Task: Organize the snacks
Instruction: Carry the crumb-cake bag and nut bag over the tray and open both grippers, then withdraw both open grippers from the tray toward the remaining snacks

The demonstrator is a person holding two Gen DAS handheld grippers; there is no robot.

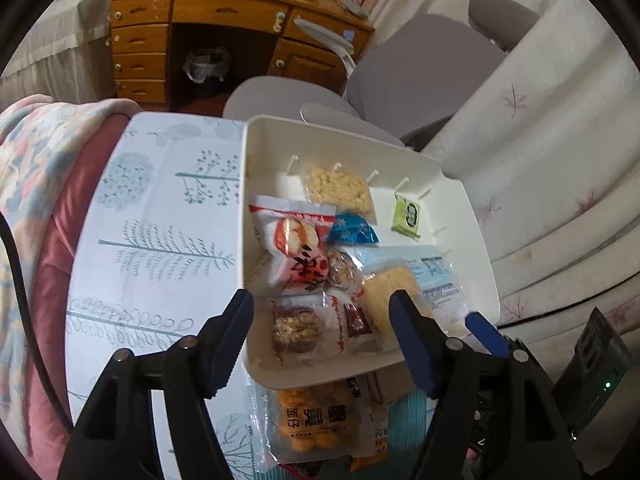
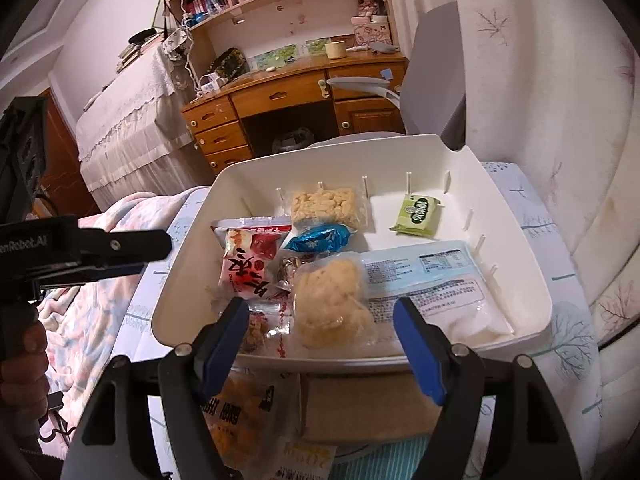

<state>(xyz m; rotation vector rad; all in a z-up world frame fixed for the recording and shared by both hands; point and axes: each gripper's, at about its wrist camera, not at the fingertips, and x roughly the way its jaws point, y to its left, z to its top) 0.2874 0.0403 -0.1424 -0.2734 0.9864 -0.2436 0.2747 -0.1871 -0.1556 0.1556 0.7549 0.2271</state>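
A white plastic bin (image 1: 472,216) (image 2: 516,240) sits on a tree-print table and holds several wrapped snacks: a red-and-white pack (image 1: 296,252) (image 2: 248,256), a blue candy (image 1: 354,230) (image 2: 318,238), a pale rice cracker (image 1: 338,190) (image 2: 324,204), a green packet (image 1: 408,216) (image 2: 418,216), a yellow puffed pack (image 2: 330,304) and a large clear-blue bag (image 2: 432,276). My left gripper (image 1: 320,344) is open and empty over the bin's near edge. My right gripper (image 2: 320,346) is open and empty there too. An orange snack bag (image 1: 320,420) (image 2: 236,412) lies below the bin's near edge.
A pink blanket (image 1: 36,184) lies left of the table. A grey office chair (image 1: 420,76) and a wooden desk (image 1: 224,36) stand behind. White patterned curtains (image 1: 560,160) hang at the right. The left gripper's body (image 2: 80,248) shows at the left in the right wrist view.
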